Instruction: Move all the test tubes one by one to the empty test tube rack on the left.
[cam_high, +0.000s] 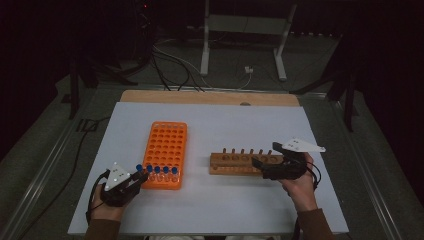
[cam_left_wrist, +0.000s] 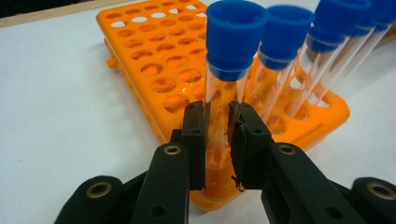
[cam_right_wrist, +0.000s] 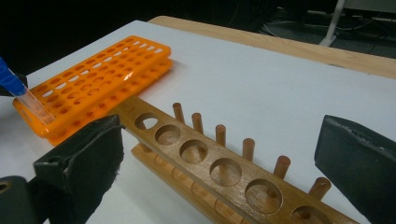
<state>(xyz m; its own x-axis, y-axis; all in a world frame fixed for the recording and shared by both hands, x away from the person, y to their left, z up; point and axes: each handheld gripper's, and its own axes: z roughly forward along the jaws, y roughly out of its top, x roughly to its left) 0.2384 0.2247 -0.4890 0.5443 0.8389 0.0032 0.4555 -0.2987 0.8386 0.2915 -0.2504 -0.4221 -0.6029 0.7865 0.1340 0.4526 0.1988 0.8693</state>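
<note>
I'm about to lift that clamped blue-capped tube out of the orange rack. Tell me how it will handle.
The tube looks like clear, smooth, thin-walled plastic or glass, so it may slip or crack if the left gripper squeezes hard. It seems empty, so probably light. Round and leaning in the orange rack, it would likely roll if laid down.

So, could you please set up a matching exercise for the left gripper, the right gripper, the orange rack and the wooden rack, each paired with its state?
Things:
1. left gripper
2. right gripper
3. orange rack
4. wooden rack

States:
A. every hole bare
B. shut on a blue-capped tube
C. blue-capped tubes in its near row
D. jaws wide apart, one on each side of a rack's end

Pairs: 1-B, 2-D, 3-C, 4-A
</note>
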